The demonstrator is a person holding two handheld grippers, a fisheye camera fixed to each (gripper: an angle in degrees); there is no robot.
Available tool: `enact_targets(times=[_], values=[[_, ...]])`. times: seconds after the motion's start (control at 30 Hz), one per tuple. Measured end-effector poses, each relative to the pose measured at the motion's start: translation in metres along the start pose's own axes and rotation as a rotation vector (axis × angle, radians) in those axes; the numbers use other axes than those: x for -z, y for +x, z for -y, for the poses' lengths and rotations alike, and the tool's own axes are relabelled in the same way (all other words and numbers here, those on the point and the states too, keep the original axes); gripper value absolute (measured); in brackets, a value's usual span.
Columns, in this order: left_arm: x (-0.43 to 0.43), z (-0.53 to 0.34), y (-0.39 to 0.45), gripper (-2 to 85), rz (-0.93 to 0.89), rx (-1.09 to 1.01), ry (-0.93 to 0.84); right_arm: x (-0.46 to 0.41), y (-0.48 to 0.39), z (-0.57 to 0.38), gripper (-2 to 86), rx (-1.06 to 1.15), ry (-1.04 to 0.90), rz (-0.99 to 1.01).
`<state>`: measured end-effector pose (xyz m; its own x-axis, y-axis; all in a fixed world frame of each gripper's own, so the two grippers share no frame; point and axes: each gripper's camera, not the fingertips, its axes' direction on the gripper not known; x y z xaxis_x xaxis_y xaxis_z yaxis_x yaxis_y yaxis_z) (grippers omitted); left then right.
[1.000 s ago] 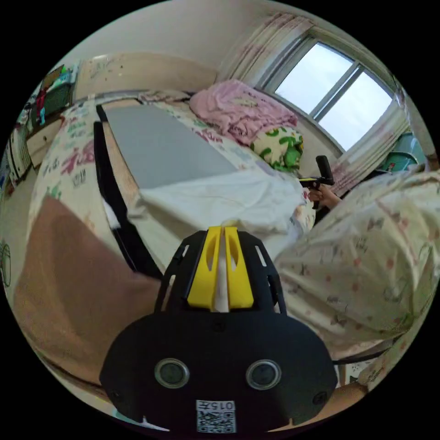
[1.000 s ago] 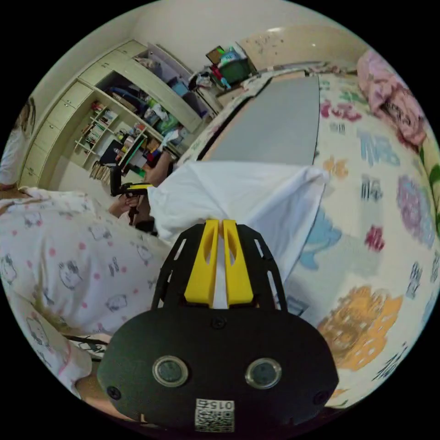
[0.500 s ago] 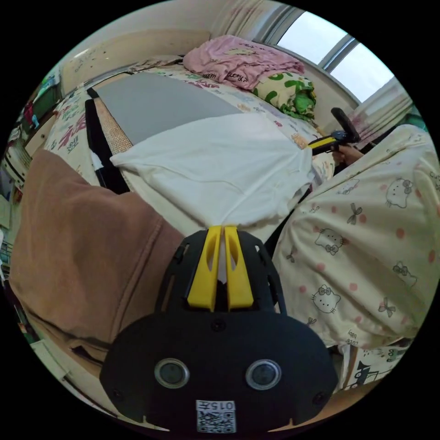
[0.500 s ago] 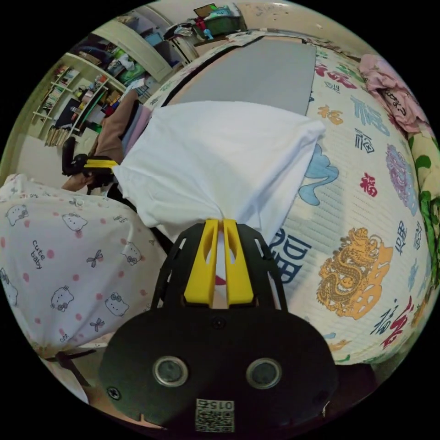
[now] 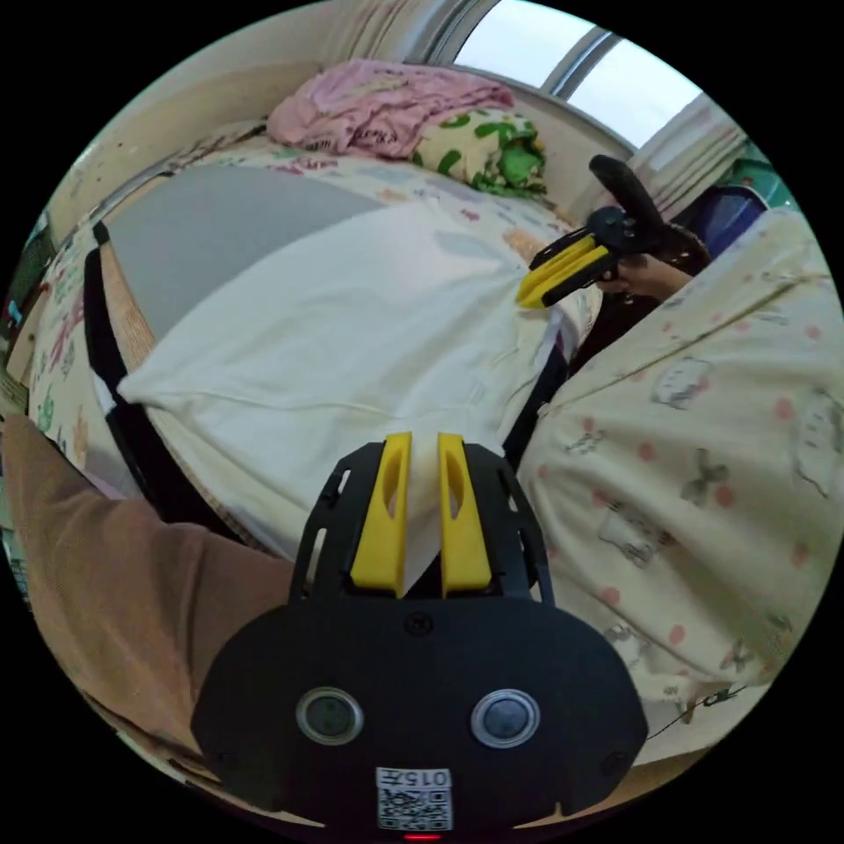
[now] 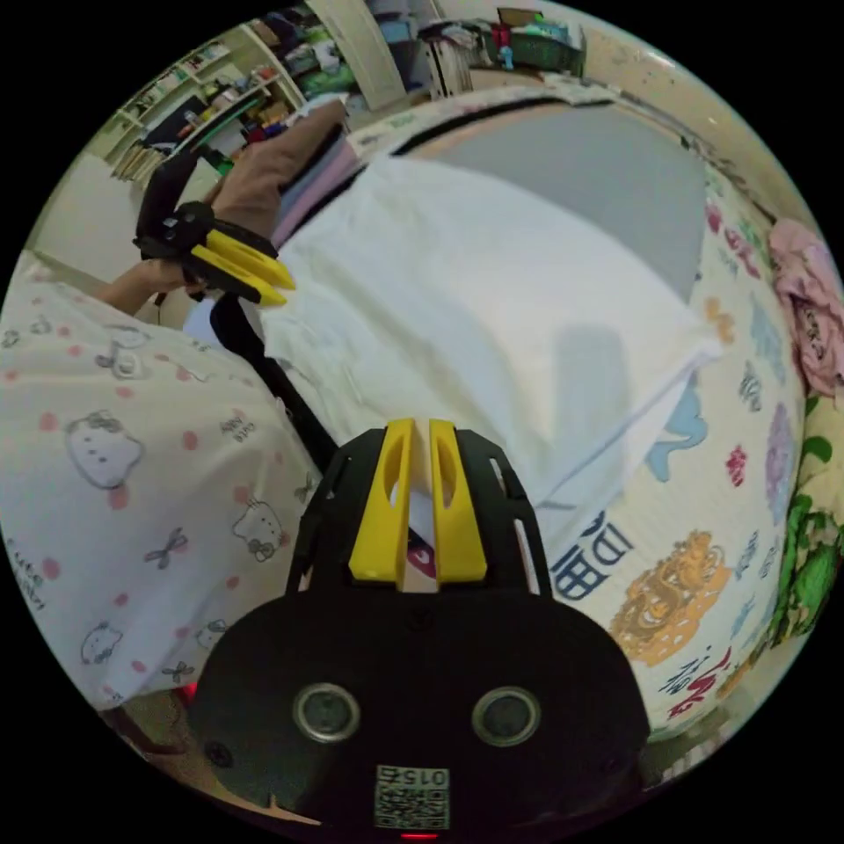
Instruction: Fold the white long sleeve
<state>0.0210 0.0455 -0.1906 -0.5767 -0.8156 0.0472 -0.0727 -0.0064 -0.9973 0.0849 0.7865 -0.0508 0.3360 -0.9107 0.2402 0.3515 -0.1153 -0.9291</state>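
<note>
Left gripper view: a bed [image 5: 413, 180] with a printed mat lies beyond the left tongs [image 5: 420, 440]. On it a grey board [image 5: 211, 233] carries the white shirt [image 5: 343, 325], spread flat ahead of both tongs. Left tongs stand a little apart, with the shirt's near edge between the jaws; grip uncertain. Right tongs [image 6: 413, 426] likewise, slightly parted over the hem. A brown garment [image 5: 114, 571] lies left of the left tongs.

A bedroom in a home: a bed [image 6: 703, 492] under a printed cartoon sheet, a pink blanket [image 5: 378, 101] heaped at its far end by a curtained window [image 5: 563, 61], and cluttered shelves [image 6: 220, 114] across the room.
</note>
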Motion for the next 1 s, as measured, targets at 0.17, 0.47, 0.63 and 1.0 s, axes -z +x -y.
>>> enact_targets(times=[0.17,0.47,0.63,1.0], values=[[0.003,-0.004,0.005,2.2,-0.01,0.067,-0.026,-0.013,0.007,-0.037,6.9,-0.159,0.063,0.073],[0.01,0.025,0.025,-0.3,0.03,-0.005,-0.133,-0.004,0.011,-0.089,1.5,-0.209,0.145,0.161],[0.067,0.058,0.025,0.2,-0.064,-0.037,0.039,0.021,0.047,-0.18,7.3,-0.544,0.425,0.184],[0.033,0.361,0.055,7.5,0.0,-0.133,0.095,-0.045,0.069,-0.245,9.5,-0.841,0.447,0.272]])
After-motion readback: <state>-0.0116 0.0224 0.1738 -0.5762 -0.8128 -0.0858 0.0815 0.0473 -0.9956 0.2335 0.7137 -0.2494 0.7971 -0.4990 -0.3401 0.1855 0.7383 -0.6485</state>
